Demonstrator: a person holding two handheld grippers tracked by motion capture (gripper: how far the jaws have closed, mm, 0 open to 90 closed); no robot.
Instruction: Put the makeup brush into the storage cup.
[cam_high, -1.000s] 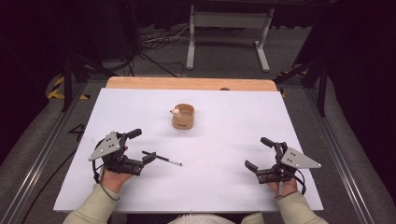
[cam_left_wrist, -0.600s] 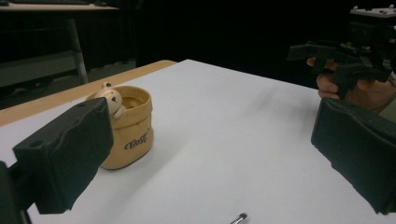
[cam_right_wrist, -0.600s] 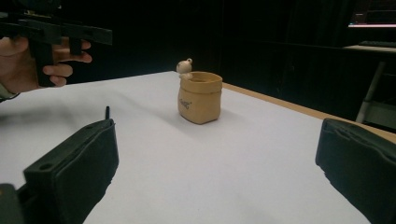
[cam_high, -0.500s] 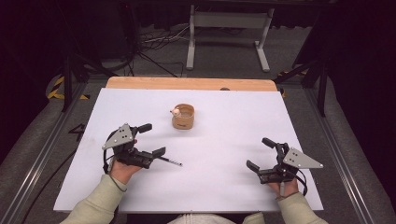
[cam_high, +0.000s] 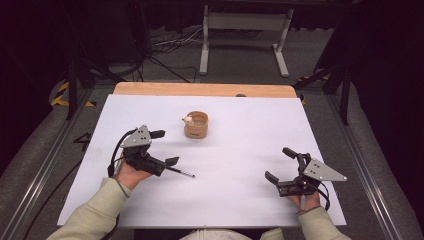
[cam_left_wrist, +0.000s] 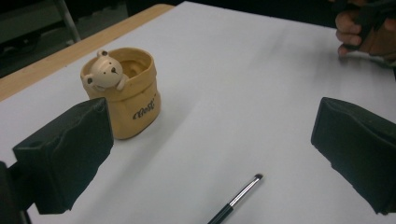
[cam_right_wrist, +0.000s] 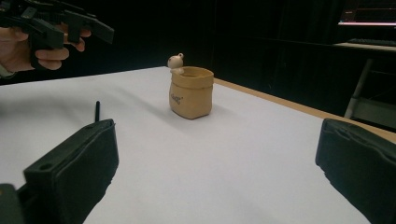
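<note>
A tan sack-shaped pot (cam_high: 196, 125) with a small bear on its rim stands upright near the middle of the white sheet (cam_high: 240, 145). A thin black brush (cam_high: 185, 173) lies flat, nearer me and left of the pot. My left gripper (cam_high: 164, 147) is open and empty, its near jaw just above the brush's handle end. In the left gripper view the pot (cam_left_wrist: 123, 93) sits by the left jaw and the brush (cam_left_wrist: 238, 198) lies between the jaws. My right gripper (cam_high: 280, 165) is open and empty at the front right, facing the pot (cam_right_wrist: 191, 92).
A bare wooden strip (cam_high: 200, 89) runs along the table's far edge. Behind it on the floor stand a metal frame (cam_high: 245, 30) and cables. Dark rails flank the table on both sides.
My left gripper has moved right and forward, so its jaws now sit over the brush's handle end. The right gripper, the pot and the brush have stayed put.
</note>
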